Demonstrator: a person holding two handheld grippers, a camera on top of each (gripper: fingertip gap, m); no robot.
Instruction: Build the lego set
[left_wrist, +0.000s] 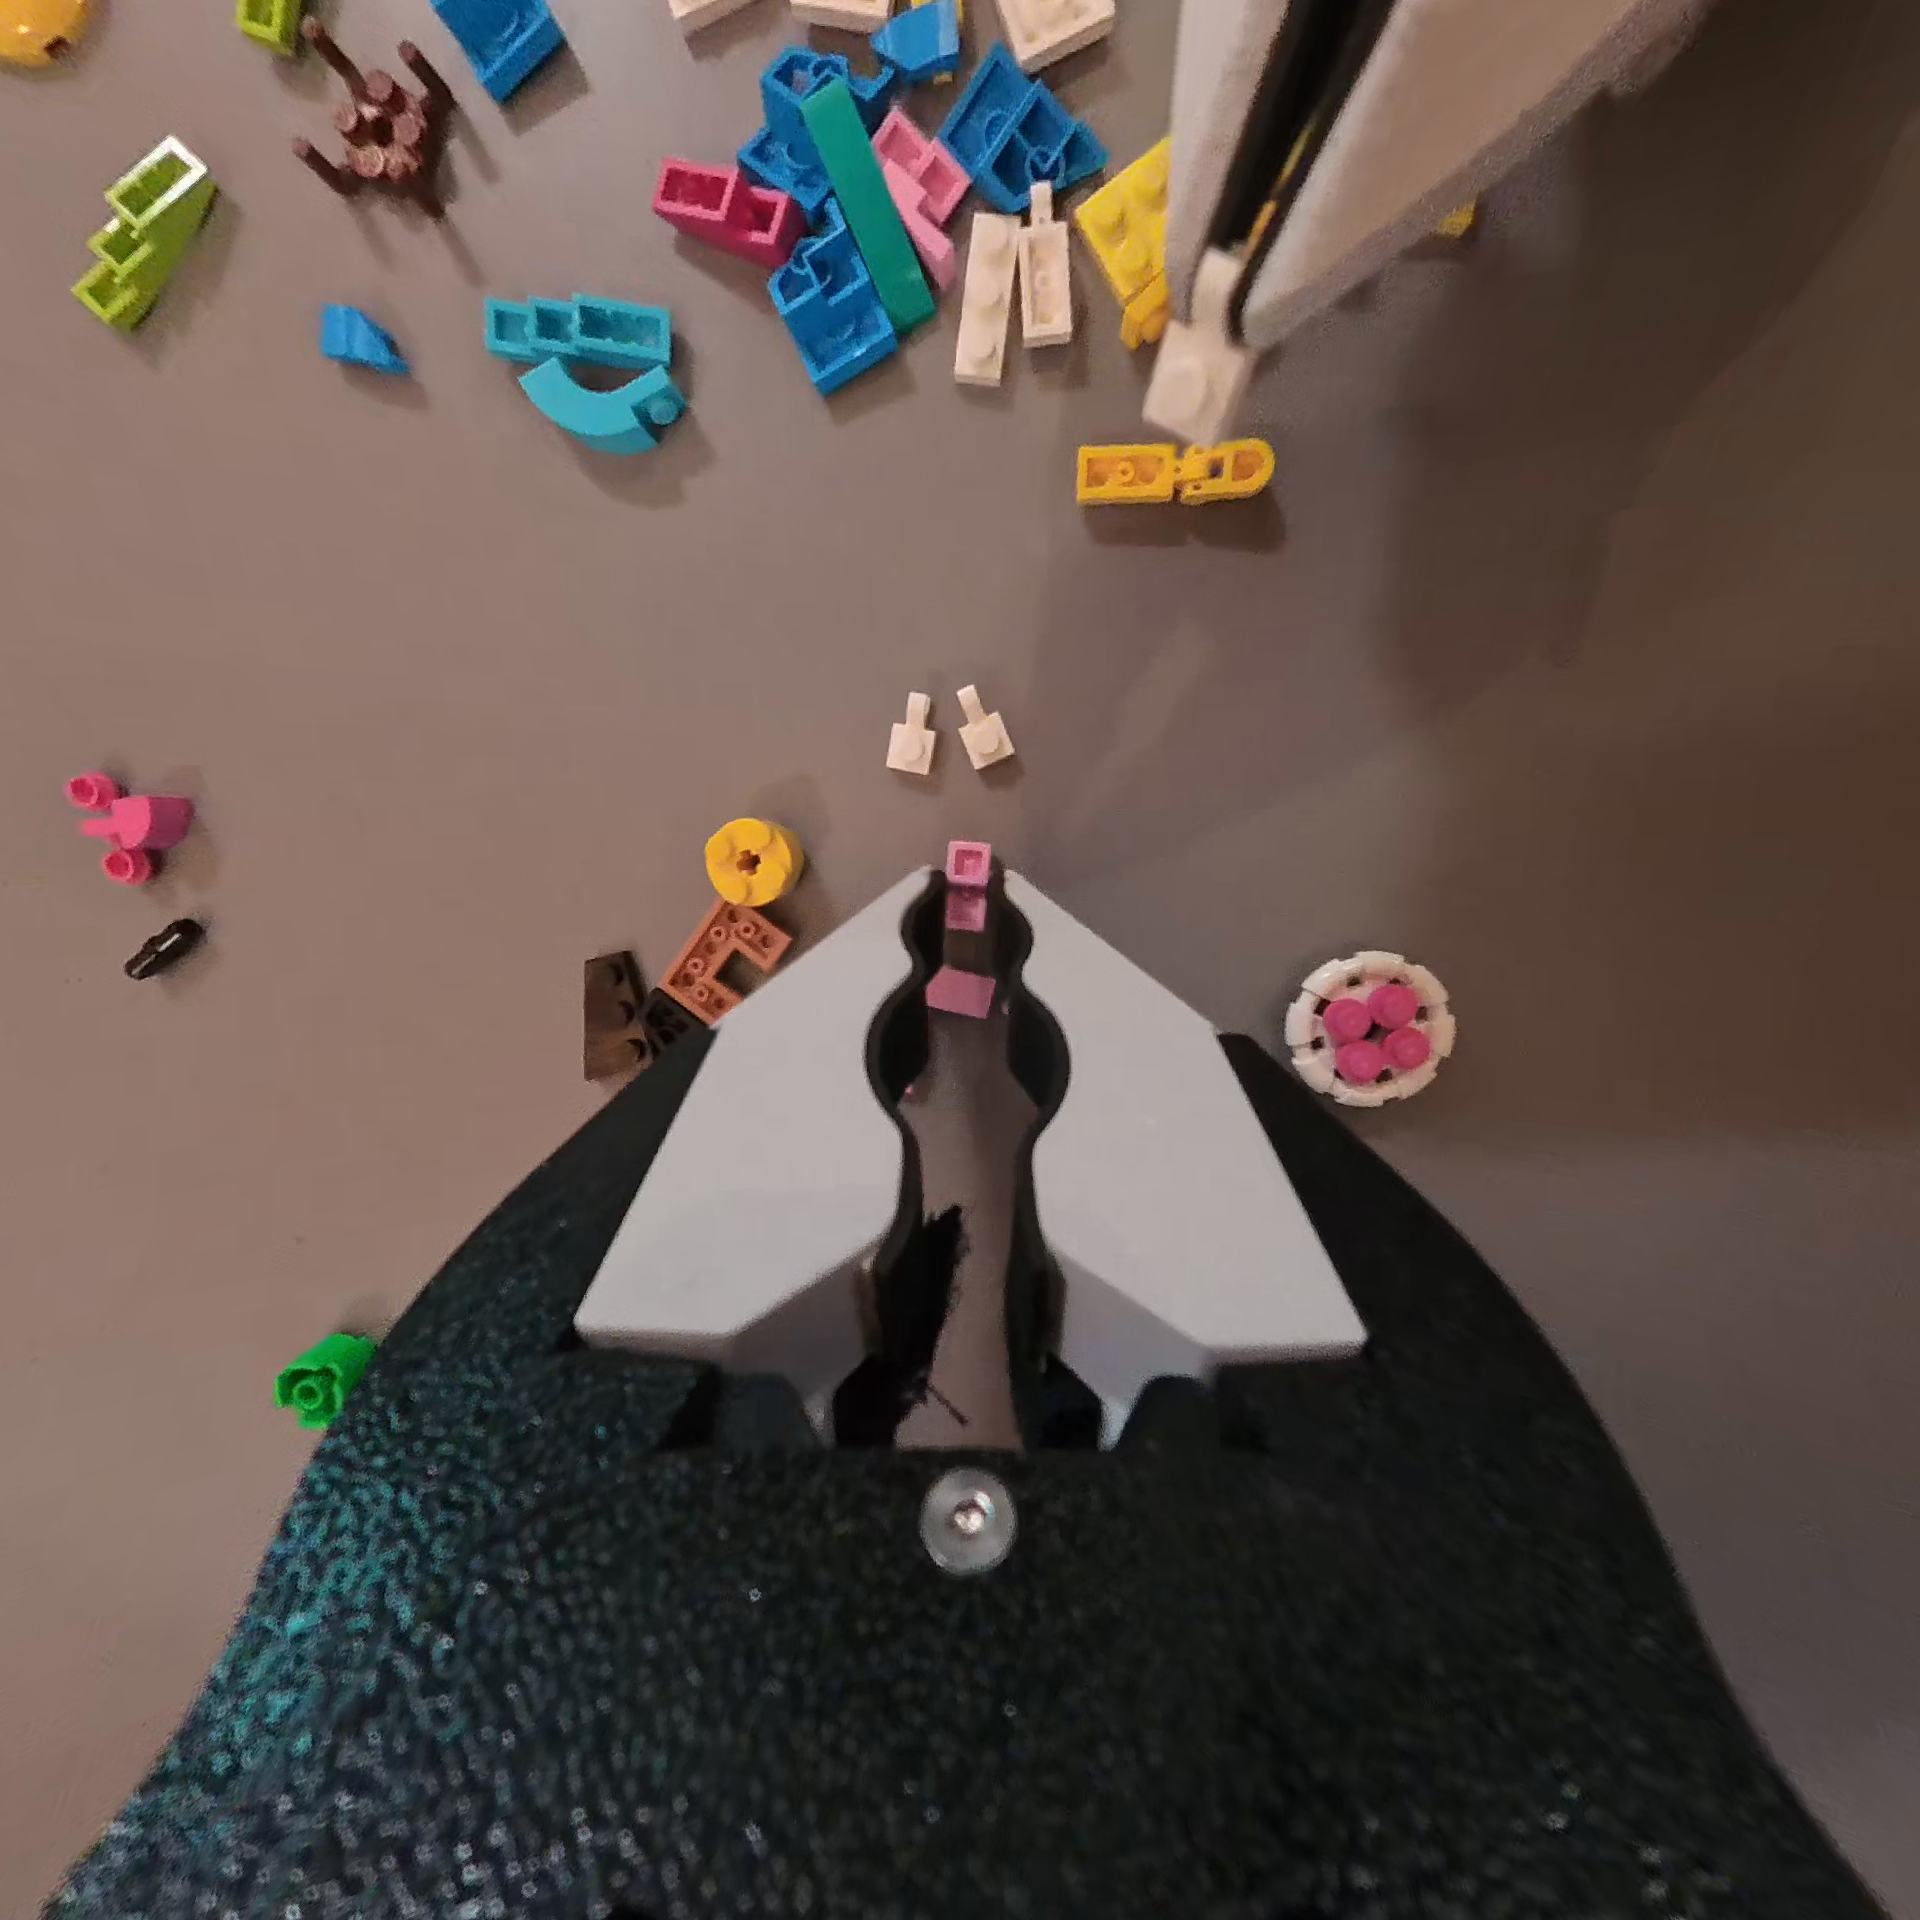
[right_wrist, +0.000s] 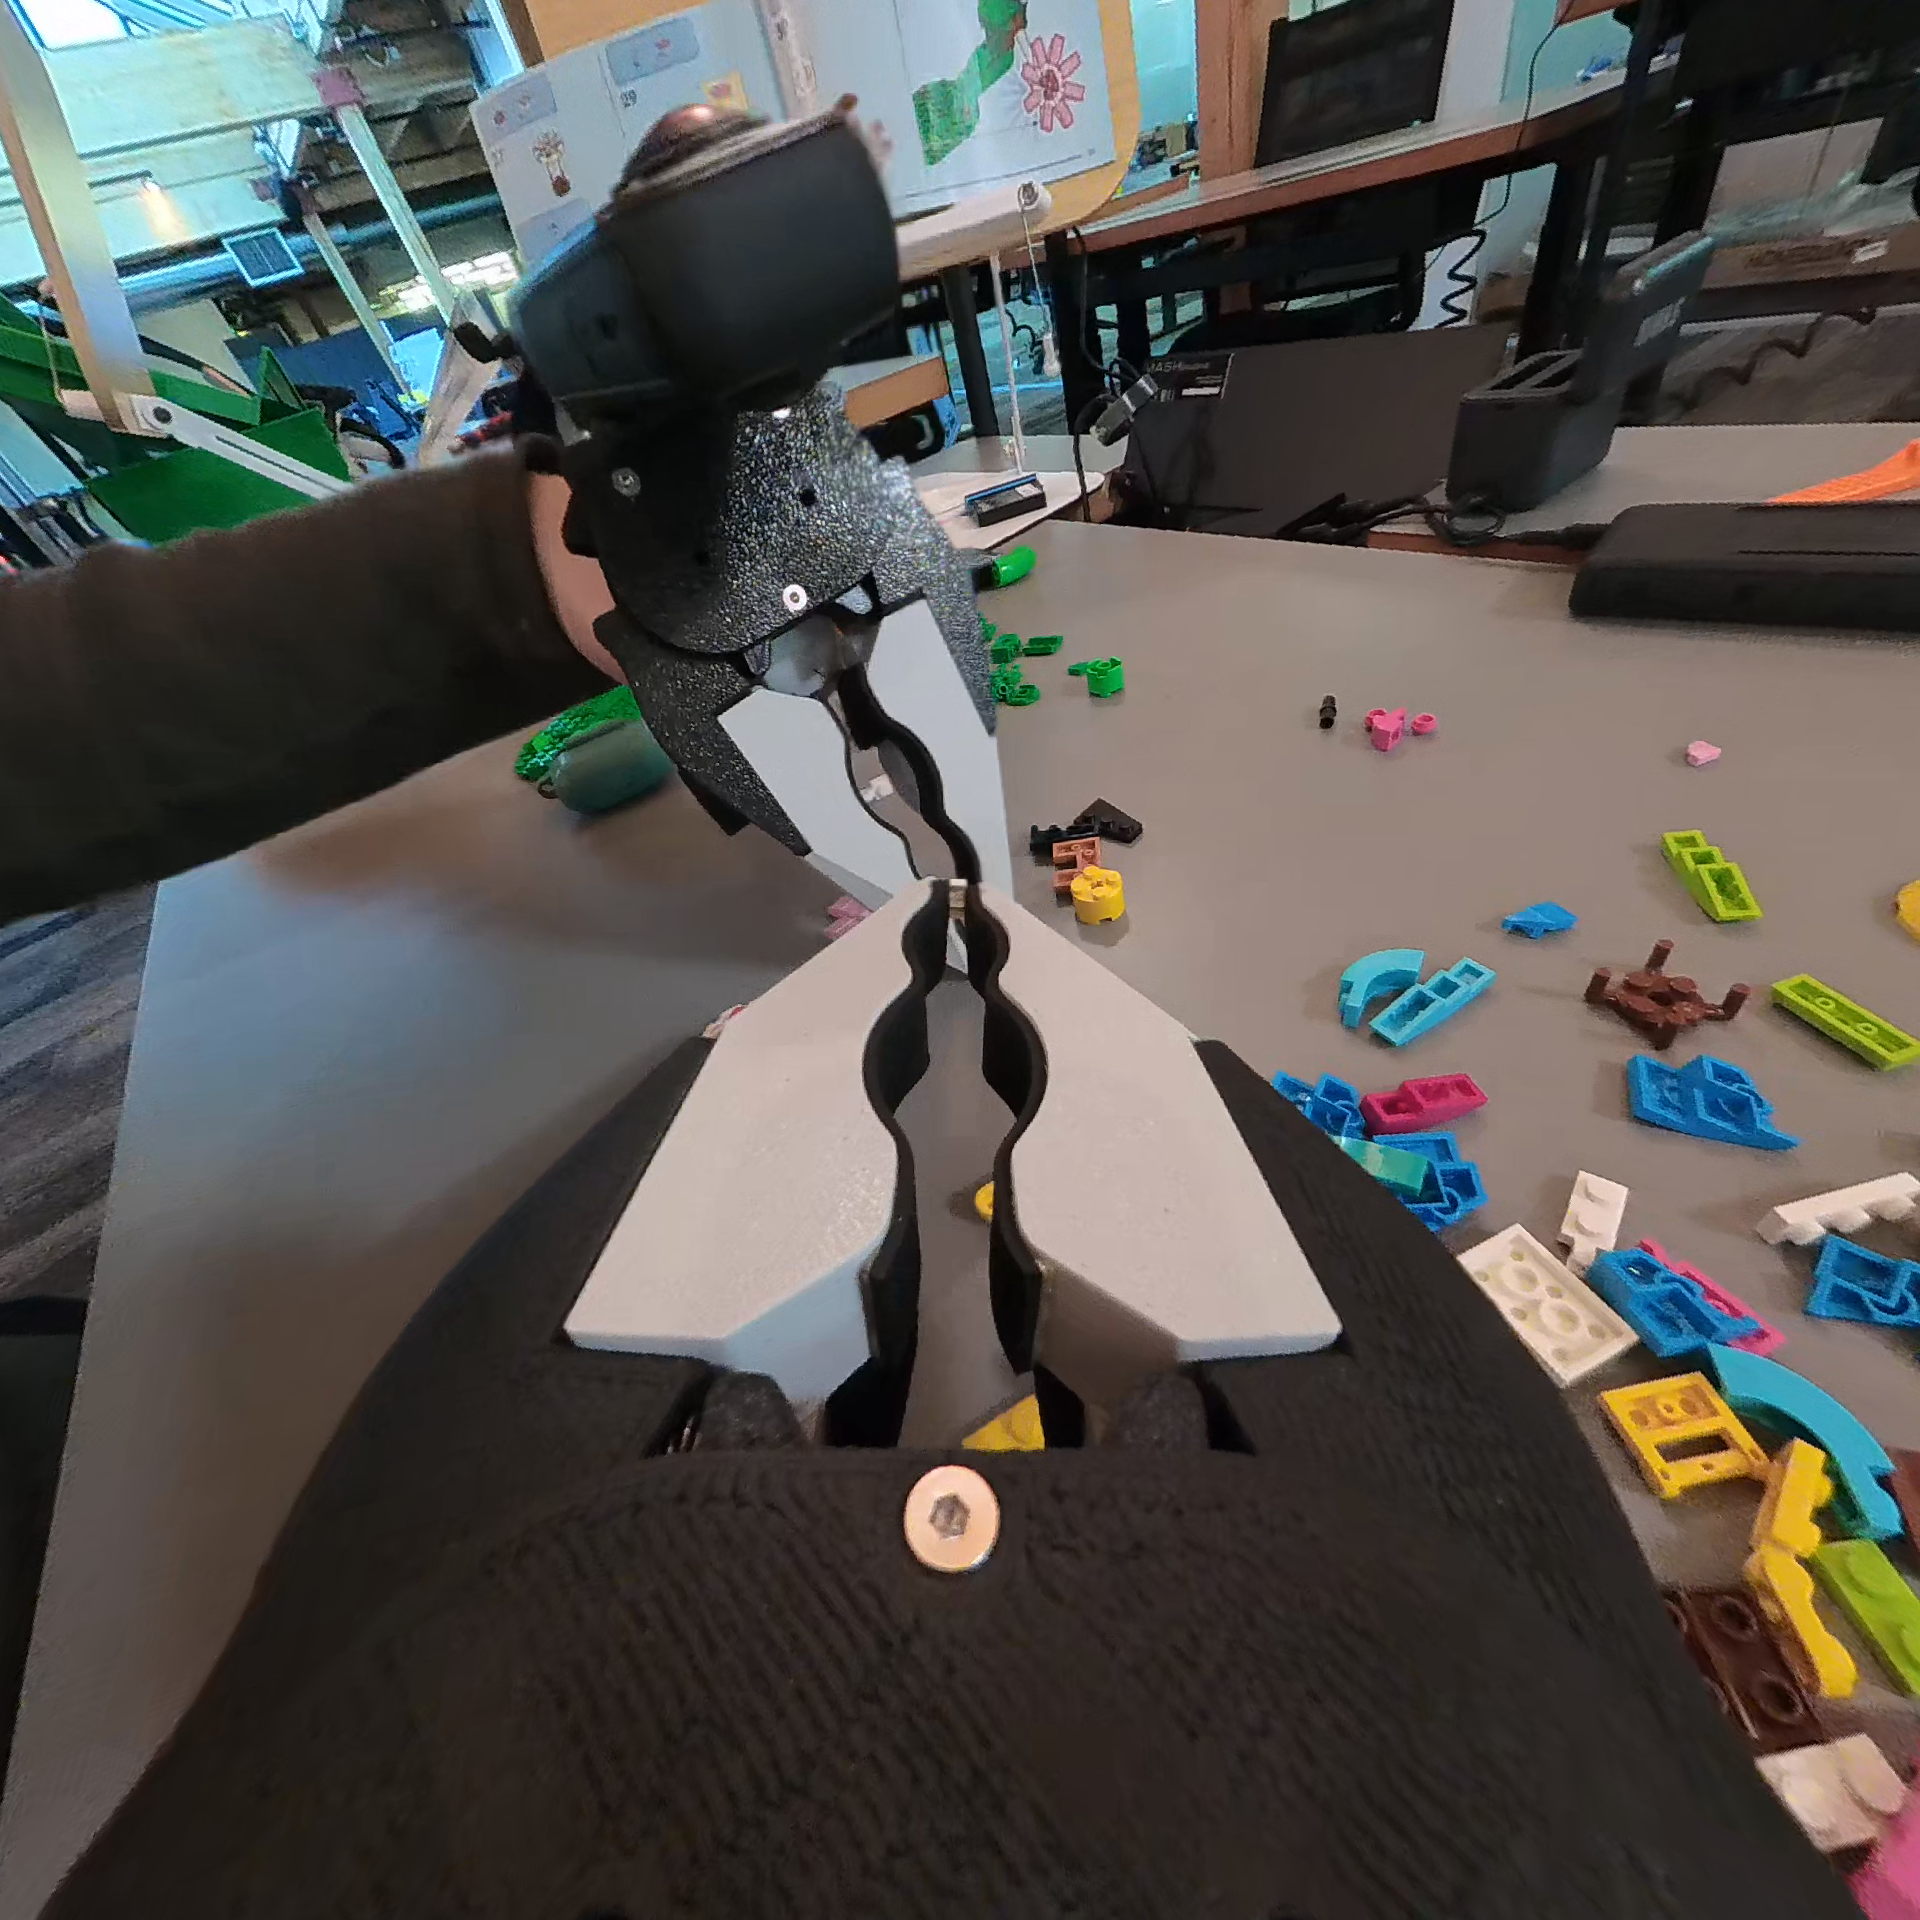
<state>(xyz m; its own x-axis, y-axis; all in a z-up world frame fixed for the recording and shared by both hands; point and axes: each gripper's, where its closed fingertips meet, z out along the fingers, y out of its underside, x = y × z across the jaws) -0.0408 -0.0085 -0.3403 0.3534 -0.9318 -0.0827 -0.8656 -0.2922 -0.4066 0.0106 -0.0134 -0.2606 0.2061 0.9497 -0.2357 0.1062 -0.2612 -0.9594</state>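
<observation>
Left gripper (left_wrist: 966, 883): fingers pressed onto a small pink brick (left_wrist: 967, 864), which sticks out just past the tips; it hangs above the grey table (left_wrist: 520, 623).
Second pink piece (left_wrist: 961, 989): seen lower in the gap between the left fingers (whether it is held or lies on the table below cannot be told).
Right gripper (right_wrist: 954, 902): fingers nearly together at the tips, pinching a small white piece (right_wrist: 956, 891); in the left wrist view this piece reads as a white plate (left_wrist: 1195, 379) held over the brick pile.
Meeting point: in the right wrist view the left gripper's tips come down close to the right gripper's tips, almost touching.
Brick pile (left_wrist: 883, 208): blue, pink, white, teal and yellow pieces heaped on the table's far side in the left wrist view.
Near the left gripper: a yellow round brick (left_wrist: 753, 860), a tan angled plate (left_wrist: 725, 956), two small white clips (left_wrist: 948, 732), and a white ring with pink studs (left_wrist: 1369, 1027).
Sleeve (right_wrist: 260, 665): a dark sleeve reaches in from the left behind the left gripper.
Background: an open instruction booklet (right_wrist: 831, 104) stands upright.
</observation>
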